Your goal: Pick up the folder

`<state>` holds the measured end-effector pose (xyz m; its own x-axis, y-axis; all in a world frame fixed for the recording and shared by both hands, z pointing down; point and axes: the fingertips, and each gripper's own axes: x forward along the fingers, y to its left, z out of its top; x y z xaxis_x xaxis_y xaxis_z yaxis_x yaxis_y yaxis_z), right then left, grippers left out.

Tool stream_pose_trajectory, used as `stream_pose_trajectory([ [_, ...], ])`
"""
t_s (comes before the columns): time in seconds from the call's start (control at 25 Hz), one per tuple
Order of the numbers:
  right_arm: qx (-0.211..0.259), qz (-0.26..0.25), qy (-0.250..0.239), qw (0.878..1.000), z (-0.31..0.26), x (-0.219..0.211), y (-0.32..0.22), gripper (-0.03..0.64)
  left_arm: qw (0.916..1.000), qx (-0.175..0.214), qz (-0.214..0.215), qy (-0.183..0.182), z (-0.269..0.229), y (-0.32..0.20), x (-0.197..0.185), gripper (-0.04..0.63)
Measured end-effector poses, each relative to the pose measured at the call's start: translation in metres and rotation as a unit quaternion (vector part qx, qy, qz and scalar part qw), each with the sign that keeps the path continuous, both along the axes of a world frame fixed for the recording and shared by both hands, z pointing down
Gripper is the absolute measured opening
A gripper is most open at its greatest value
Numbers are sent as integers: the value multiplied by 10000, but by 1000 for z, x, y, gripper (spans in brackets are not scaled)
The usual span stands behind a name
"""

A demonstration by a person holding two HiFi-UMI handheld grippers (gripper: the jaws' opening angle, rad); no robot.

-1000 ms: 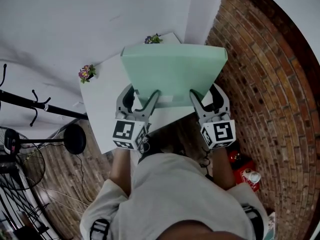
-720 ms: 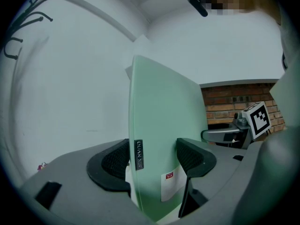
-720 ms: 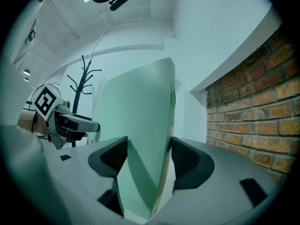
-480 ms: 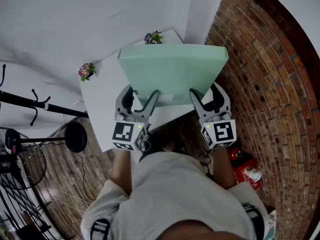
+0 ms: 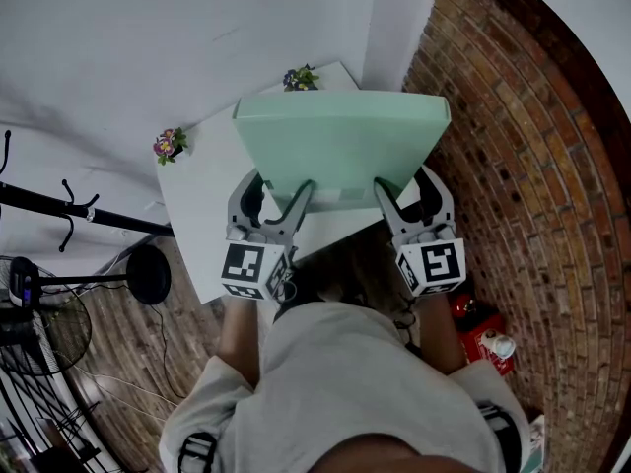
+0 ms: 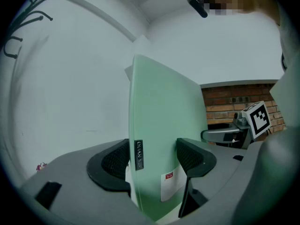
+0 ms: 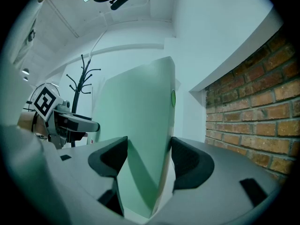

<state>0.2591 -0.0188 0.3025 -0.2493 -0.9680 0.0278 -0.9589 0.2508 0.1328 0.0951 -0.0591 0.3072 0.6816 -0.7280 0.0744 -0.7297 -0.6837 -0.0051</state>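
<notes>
I hold the mint-green folder (image 5: pixel 340 146) by its near edge, my left gripper (image 5: pixel 278 190) pinching it at seven o'clock and my right gripper (image 5: pixel 404 185) at five, both jaw pairs pressed onto it, over the white table (image 5: pixel 197 215).

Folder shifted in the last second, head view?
Yes, slightly. Against the flowers at the far edge of the table, the folder has edged its far left corner leftward. Left hand-held gripper and right hand-held gripper clamp it.
</notes>
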Motion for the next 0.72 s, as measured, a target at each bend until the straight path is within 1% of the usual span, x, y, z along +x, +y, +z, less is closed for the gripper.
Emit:
stream_pose_trajectory([
  [0.72, -33, 45, -44, 10000, -2, 2, 0, 291, 10000, 21, 30, 22, -3, 0, 2, 325],
])
